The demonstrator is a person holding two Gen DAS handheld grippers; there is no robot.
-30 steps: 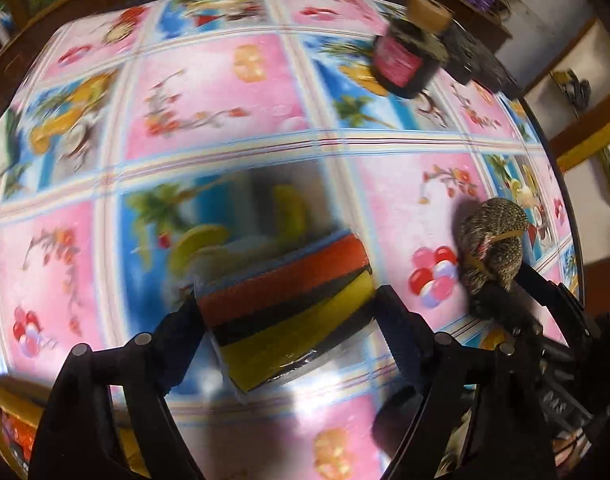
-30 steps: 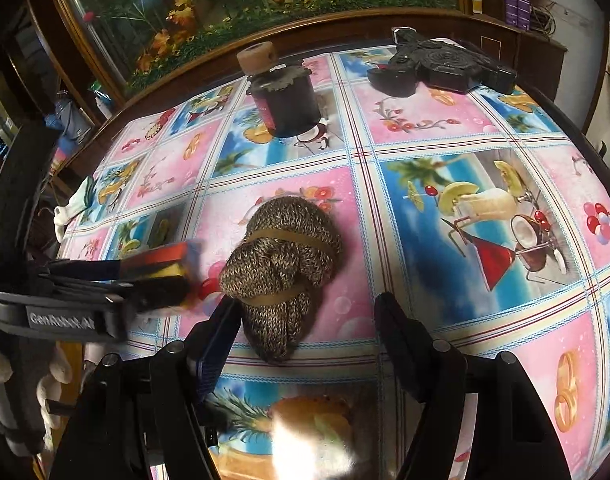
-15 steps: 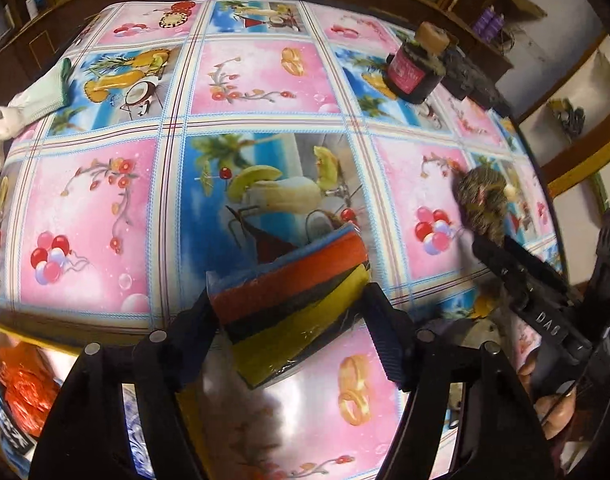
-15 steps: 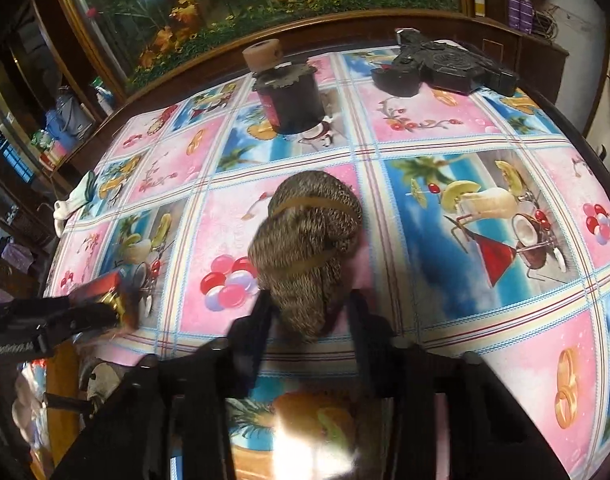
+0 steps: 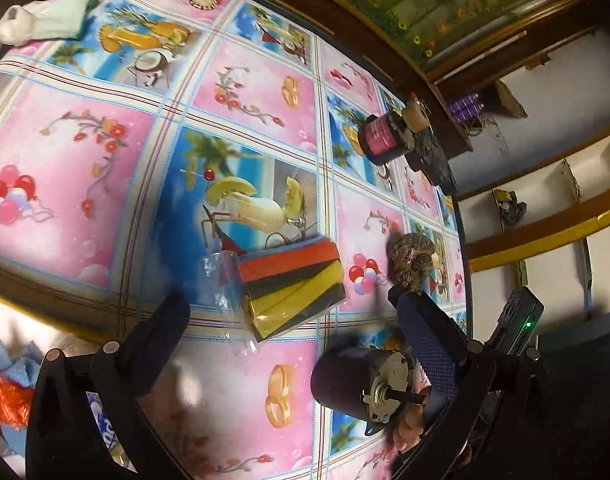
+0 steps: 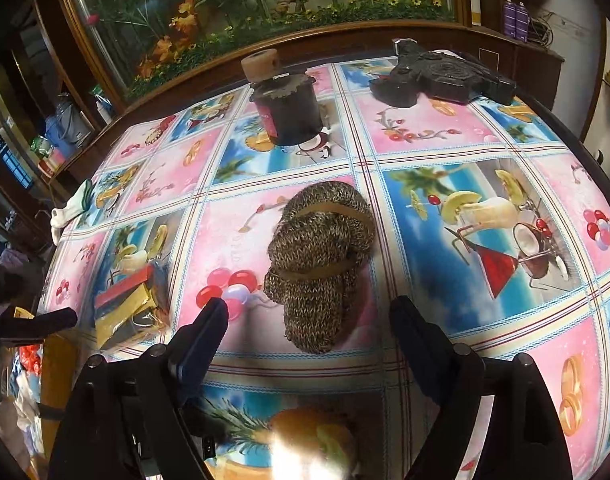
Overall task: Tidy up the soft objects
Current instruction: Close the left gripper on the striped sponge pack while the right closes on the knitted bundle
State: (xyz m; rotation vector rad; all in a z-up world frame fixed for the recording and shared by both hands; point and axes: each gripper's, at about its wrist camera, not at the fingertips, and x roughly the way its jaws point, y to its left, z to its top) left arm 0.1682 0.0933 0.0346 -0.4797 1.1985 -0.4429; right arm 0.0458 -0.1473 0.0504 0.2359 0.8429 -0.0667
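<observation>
A plastic-wrapped sponge pack (image 5: 293, 280) with red, black and yellow stripes lies on the picture tablecloth. My left gripper (image 5: 289, 304) stands wide around its near end with the jaws opening, and neither pad touches it. The same sponge pack (image 6: 129, 304) shows at the left of the right wrist view. A brown knitted bundle (image 6: 319, 264) tied with tan bands lies on a pink square. My right gripper (image 6: 309, 312) straddles its near end, jaws opening, with gaps on both sides. From the left wrist view the knitted bundle (image 5: 411, 258) sits to the right of the sponges.
A black motor (image 5: 353, 380) lies by my left gripper's right finger. A dark jar (image 6: 289, 116) with a cork top and a black device (image 6: 441, 76) stand at the back. A white and green sock (image 5: 37, 24) lies at the far left table (image 6: 445, 128) edge.
The left gripper has let go of the sponge pack, which now rests on the table, and the gripper has rolled and pulled back. The right jaws have spread apart off the knitted bundle.
</observation>
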